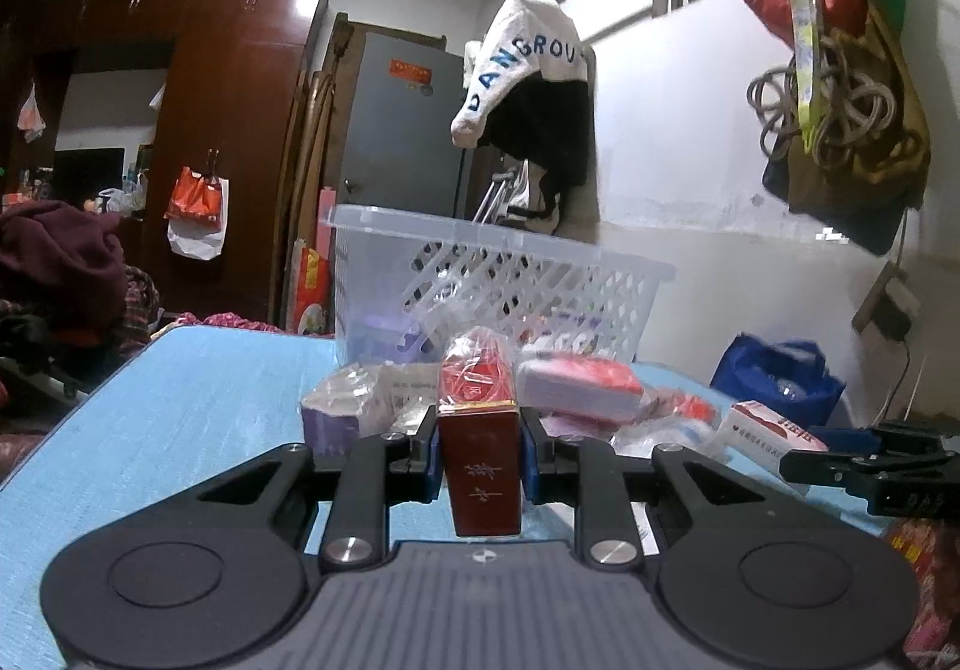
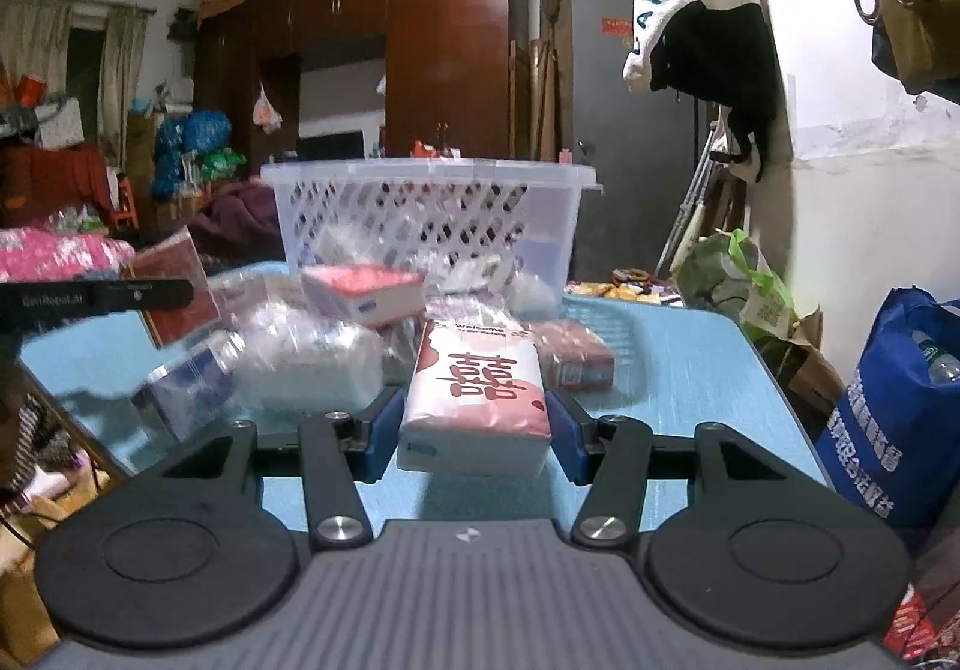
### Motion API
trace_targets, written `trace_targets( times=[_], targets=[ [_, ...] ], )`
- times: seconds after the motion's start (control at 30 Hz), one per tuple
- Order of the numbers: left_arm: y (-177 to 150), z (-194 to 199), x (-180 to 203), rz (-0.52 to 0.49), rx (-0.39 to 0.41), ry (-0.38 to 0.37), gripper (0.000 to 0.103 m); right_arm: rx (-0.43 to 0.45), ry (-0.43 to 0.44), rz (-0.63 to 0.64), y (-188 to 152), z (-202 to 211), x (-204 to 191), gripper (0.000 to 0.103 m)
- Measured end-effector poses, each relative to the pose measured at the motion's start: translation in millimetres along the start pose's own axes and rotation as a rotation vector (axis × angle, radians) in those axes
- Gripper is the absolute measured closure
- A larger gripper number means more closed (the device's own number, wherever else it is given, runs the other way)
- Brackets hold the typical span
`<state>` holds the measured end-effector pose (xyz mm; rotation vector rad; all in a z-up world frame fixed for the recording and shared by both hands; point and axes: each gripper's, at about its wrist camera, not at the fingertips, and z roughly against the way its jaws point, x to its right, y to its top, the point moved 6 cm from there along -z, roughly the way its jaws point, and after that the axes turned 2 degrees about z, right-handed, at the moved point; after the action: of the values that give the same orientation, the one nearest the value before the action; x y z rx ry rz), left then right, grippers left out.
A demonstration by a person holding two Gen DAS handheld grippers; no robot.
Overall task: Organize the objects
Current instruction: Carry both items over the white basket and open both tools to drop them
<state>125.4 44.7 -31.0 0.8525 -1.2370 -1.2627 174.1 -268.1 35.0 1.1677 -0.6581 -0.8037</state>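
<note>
Cluttered bedroom furniture loomed behind a blue table (image 2: 690, 364), where a clear plastic basket (image 2: 432, 214) stood at the far edge beyond scattered packets. Nearer, the right gripper (image 2: 474, 424) pinched a pink tissue pack (image 2: 474, 400); the left gripper (image 1: 479, 451) clamped a dark red box (image 1: 480, 466).

A lived-in room of a home, probably a bedroom. A tall dark-red wardrobe (image 2: 447, 45) has bundles piled on top, a white hooded top (image 1: 522, 63) and bags hang on the whitewashed wall, heaped clothes (image 1: 57, 256) lie at the left, and a grey door (image 1: 402, 123) stands behind the blue worktop (image 1: 180, 406).
</note>
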Motion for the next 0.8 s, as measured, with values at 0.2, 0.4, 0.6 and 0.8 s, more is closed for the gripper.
trace_targets(
  times=[0.2,0.4,0.6,0.8],
  targets=[
    [69,-7,0,0.028,0.069,-0.064,0.075,0.108,0.036,0.046,80,-9,-4,0.047],
    [149,-102,-11,0.139,-0.083,-0.042,0.075,-0.040,0.037,0.110,175,-116,-2,0.047],
    [138,-161,-27,0.209,-0.206,0.000,0.068,-0.171,0.032,0.135,170,-177,-4,0.046],
    [140,-132,-22,0.184,-0.129,-0.018,0.025,0.012,0.022,0.114,161,-114,4,0.000]
  ],
)
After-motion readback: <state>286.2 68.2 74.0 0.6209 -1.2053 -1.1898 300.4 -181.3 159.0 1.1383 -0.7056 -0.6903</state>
